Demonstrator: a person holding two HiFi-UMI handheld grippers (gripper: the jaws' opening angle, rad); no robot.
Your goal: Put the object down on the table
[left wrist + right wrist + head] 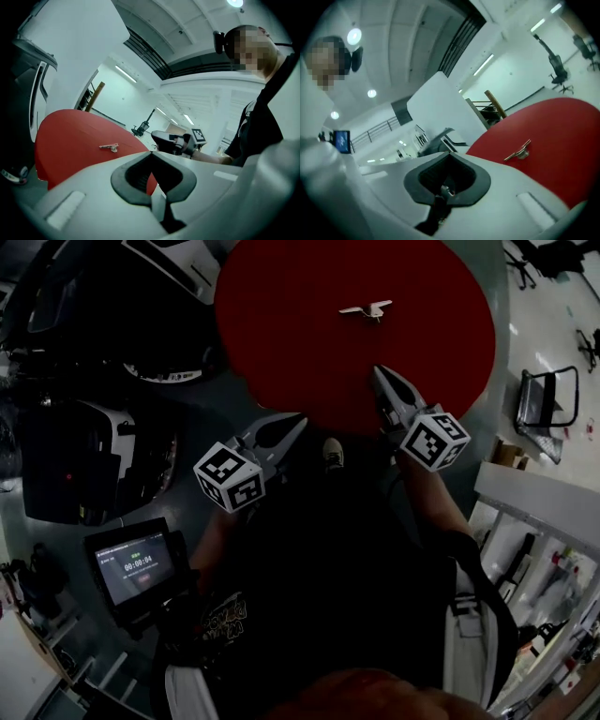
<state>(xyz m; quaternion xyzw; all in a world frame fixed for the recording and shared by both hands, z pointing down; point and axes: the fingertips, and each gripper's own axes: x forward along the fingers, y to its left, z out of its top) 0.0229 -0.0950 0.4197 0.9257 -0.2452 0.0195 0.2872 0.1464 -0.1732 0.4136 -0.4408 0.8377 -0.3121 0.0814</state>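
The metal piece (367, 309) lies flat on the red counter (281, 343), nothing touching it, so the job looks done. Both left tongs (298, 420) and right tongs (379, 372) are pinched together, empty, held well clear of it.

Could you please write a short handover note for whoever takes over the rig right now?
Left gripper: jaws together, empty, at the near edge of the table.
Right gripper: jaws together, empty, tips just over the near edge.
Things: the small silver metal object lies on the round red table, apart from both grippers.
Done: the object is down on the table.
Left: nothing that shows; the job looks finished.
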